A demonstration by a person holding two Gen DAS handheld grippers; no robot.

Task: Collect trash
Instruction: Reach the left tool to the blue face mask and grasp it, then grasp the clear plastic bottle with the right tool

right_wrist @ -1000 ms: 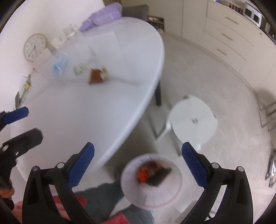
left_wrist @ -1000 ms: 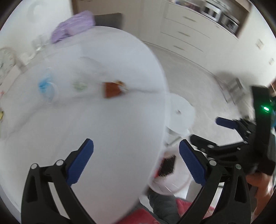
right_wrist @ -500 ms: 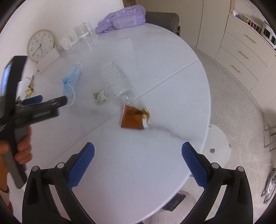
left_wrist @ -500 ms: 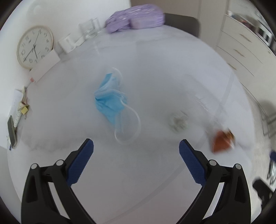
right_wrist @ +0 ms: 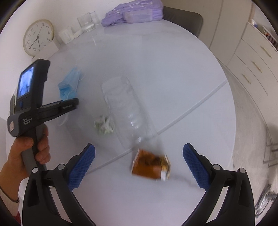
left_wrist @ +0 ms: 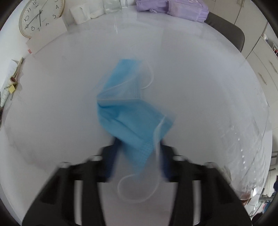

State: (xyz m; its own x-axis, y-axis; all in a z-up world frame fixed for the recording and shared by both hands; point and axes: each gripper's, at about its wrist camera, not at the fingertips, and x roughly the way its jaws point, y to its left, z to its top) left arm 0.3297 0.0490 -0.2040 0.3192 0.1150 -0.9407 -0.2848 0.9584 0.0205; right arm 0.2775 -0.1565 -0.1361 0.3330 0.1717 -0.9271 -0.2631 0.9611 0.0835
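Left gripper point(left_wrist: 139, 156), jaws narrowed around a blue face mask point(left_wrist: 132, 120), contact blurred: light, limp fabric, best pinched mid-fold. Right gripper point(right_wrist: 139, 161) jaws wide apart above an orange wrapper point(right_wrist: 149, 165).

Mask point(right_wrist: 68, 83) on table point(right_wrist: 173, 73), left of bottle point(right_wrist: 126, 111); paper wad point(right_wrist: 103, 125) between them, wrapper point(right_wrist: 150, 165) before bottle. Clock point(right_wrist: 38, 37), glass point(right_wrist: 86, 23), bag point(right_wrist: 132, 11) behind.

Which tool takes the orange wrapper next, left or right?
Right. The right tool is open with the orange wrapper between its fingers; the left tool is busy closing around the blue mask.
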